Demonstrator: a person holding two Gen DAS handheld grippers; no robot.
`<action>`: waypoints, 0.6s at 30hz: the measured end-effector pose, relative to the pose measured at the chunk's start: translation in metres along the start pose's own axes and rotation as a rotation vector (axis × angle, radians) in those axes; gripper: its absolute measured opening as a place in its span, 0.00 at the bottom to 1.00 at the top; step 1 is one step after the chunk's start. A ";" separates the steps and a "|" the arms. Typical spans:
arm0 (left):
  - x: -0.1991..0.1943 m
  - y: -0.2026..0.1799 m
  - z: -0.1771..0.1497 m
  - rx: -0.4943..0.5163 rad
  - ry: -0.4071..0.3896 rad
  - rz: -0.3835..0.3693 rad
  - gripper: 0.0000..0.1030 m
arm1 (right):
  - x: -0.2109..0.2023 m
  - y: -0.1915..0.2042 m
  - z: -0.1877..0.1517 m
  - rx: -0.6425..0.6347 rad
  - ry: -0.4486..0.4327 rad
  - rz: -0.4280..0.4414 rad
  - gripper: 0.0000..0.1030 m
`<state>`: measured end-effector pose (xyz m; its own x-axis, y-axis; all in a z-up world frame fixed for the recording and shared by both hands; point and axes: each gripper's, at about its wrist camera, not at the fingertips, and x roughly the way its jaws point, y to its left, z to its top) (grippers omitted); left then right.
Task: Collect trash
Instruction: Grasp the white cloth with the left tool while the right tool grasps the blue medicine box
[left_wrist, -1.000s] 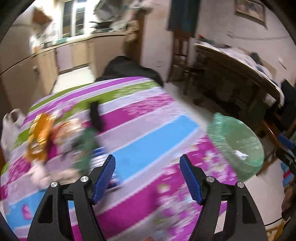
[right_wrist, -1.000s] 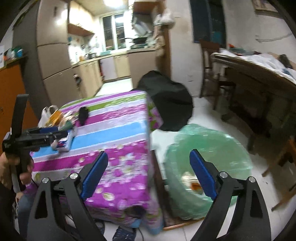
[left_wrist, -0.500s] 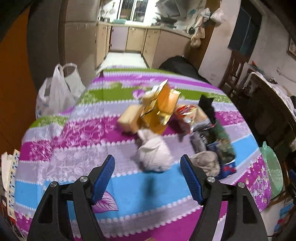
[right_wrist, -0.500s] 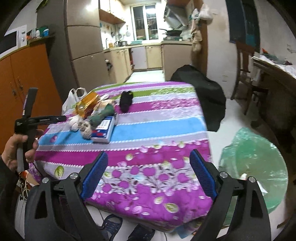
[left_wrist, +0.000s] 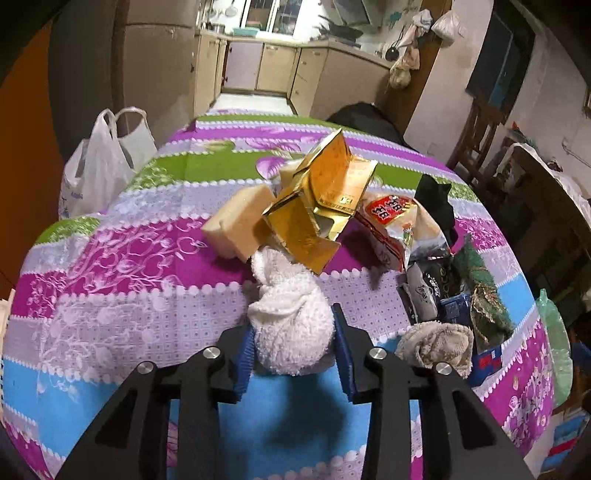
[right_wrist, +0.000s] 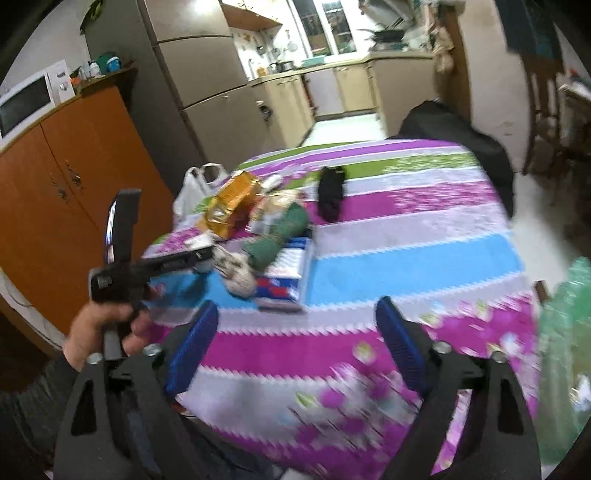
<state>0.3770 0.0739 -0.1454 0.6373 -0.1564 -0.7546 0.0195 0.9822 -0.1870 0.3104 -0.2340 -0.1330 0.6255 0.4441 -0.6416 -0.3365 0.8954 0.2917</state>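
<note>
My left gripper (left_wrist: 293, 343) is shut on a white crumpled cloth wad (left_wrist: 291, 314) lying on the striped tablecloth (left_wrist: 110, 266). Behind it lies a trash pile: a gold torn carton (left_wrist: 321, 206), a beige sponge block (left_wrist: 238, 225), a red-white snack wrapper (left_wrist: 391, 221), a black cloth (left_wrist: 436, 203), a green pouch (left_wrist: 480, 291), a blue box (left_wrist: 487, 358) and a grey rag (left_wrist: 439, 347). My right gripper (right_wrist: 295, 347) is open and empty above the table's near edge; its view shows the left gripper (right_wrist: 162, 266) at the pile (right_wrist: 258, 229).
A green-lined trash bin (right_wrist: 565, 354) stands on the floor right of the table, its edge also in the left wrist view (left_wrist: 554, 343). A white plastic bag (left_wrist: 99, 162) hangs at the table's left. An orange cabinet (right_wrist: 66, 177) and a fridge stand beyond.
My left gripper swung from the bin side to the pile, moved forward and closed on the white cloth wad. My right gripper swung left from the bin toward the table, still open.
</note>
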 end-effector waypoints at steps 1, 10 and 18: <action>-0.003 0.001 -0.001 -0.005 -0.006 -0.005 0.37 | 0.009 0.001 0.004 -0.001 0.014 0.010 0.67; -0.010 0.000 -0.014 0.014 -0.006 -0.019 0.37 | 0.097 0.012 0.017 -0.026 0.169 -0.042 0.65; -0.013 -0.005 -0.012 0.017 -0.012 -0.052 0.37 | 0.092 0.019 0.015 -0.071 0.154 -0.073 0.45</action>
<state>0.3587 0.0699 -0.1422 0.6439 -0.2062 -0.7368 0.0660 0.9744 -0.2151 0.3725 -0.1761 -0.1756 0.5366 0.3626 -0.7620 -0.3465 0.9180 0.1928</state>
